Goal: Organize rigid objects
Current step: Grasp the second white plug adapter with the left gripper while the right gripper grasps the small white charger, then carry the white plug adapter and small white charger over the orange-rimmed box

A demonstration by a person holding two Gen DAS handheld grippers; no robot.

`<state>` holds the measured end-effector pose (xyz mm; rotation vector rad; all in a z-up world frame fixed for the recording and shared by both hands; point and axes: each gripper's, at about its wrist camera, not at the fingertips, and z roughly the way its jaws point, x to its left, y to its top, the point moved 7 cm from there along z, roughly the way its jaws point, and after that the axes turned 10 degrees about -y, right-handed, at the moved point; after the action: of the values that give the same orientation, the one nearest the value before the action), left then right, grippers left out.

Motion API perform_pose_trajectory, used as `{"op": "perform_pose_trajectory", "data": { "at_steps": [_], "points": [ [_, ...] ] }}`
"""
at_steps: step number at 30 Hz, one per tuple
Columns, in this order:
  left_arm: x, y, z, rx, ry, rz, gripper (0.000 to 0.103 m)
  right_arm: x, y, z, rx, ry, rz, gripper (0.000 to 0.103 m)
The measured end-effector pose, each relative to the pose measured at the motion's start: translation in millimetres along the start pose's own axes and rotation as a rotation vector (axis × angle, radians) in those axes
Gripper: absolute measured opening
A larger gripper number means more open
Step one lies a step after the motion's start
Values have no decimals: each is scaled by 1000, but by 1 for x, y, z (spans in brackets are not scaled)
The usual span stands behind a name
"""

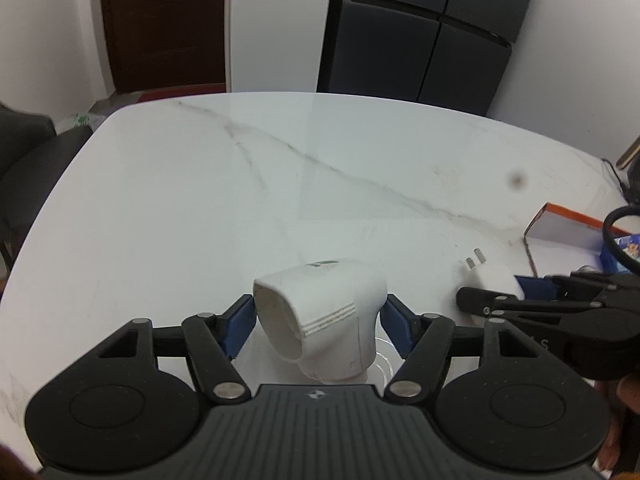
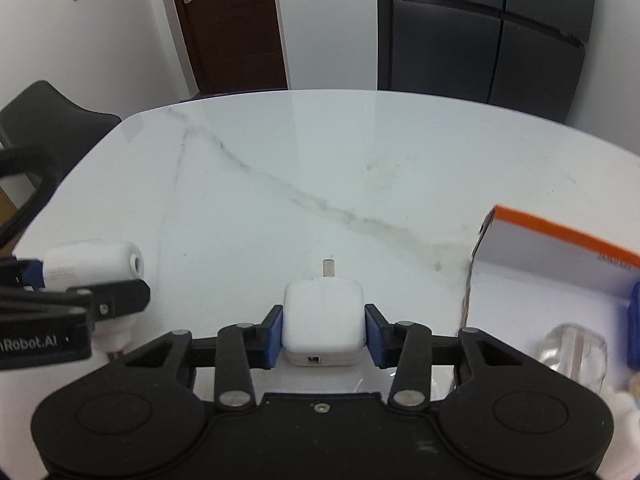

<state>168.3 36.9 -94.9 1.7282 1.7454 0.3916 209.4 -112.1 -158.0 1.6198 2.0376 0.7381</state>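
My left gripper (image 1: pixel 320 320) is shut on a white plastic pipe elbow (image 1: pixel 324 320), its blue pads pressed to both sides, held just above the white marble table (image 1: pixel 240 184). The elbow also shows in the right wrist view (image 2: pixel 92 266), at the left. My right gripper (image 2: pixel 324 330) is shut on a white plug charger (image 2: pixel 323 324), prongs pointing away. The charger also shows in the left wrist view (image 1: pixel 494 280), at the right, with the right gripper (image 1: pixel 516 294) around it.
An open orange-and-white box (image 2: pixel 560 264) lies at the table's right side with a clear plastic item (image 2: pixel 576 350) and blue items in it; it also shows in the left wrist view (image 1: pixel 568 228). A dark chair (image 2: pixel 52 116) stands at the left; a dark fridge (image 2: pixel 480 40) and a door stand behind.
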Motion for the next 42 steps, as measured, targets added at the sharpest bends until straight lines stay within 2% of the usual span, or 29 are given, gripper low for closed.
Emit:
{"op": "perform_pose_trajectory", "data": {
  "at_steps": [16, 27, 36, 42],
  "points": [
    [-22, -4, -40, -55, 3, -42, 68, 2, -13, -89, -57, -14, 73, 51],
    [-44, -18, -80, -79, 33, -27, 68, -7, -25, -136, -64, -6, 53, 51],
    [-58, -30, -101, -88, 50, -35, 68, -7, -32, -181, -116, 4, 38, 51],
    [-64, -33, -109, -96, 50, -33, 68, -13, -36, -194, -133, -2, 52, 51]
  ]
}}
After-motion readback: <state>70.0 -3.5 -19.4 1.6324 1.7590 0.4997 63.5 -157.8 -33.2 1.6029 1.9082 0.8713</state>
